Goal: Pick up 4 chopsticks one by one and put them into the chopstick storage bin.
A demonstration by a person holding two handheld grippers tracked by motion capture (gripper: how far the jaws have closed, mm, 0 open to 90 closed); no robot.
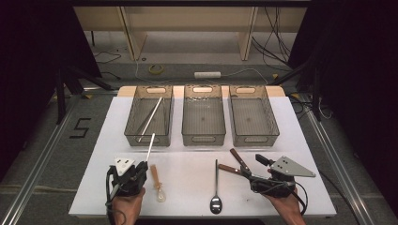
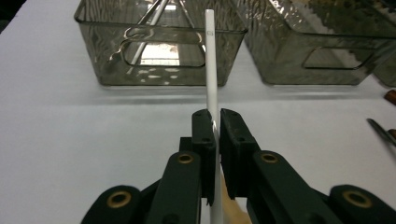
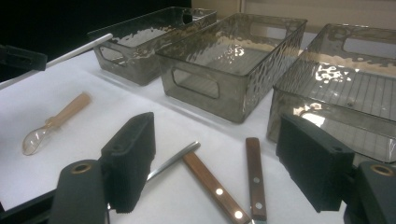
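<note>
One white chopstick (image 2: 211,65) is pinched between the closed jaws of the left hand-held gripper (image 2: 214,122), pointed toward the left bin (image 1: 133,123), where its mate lies; the right hand-held gripper (image 3: 219,154) is held spread above two wooden-handled utensils (image 3: 233,186)

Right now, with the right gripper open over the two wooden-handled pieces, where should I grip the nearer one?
Take the left wooden handle mid-length, from above, jaws across its width. It lies flat, and the right gripper already straddles it; the second handle lies close, so keep clear.
</note>
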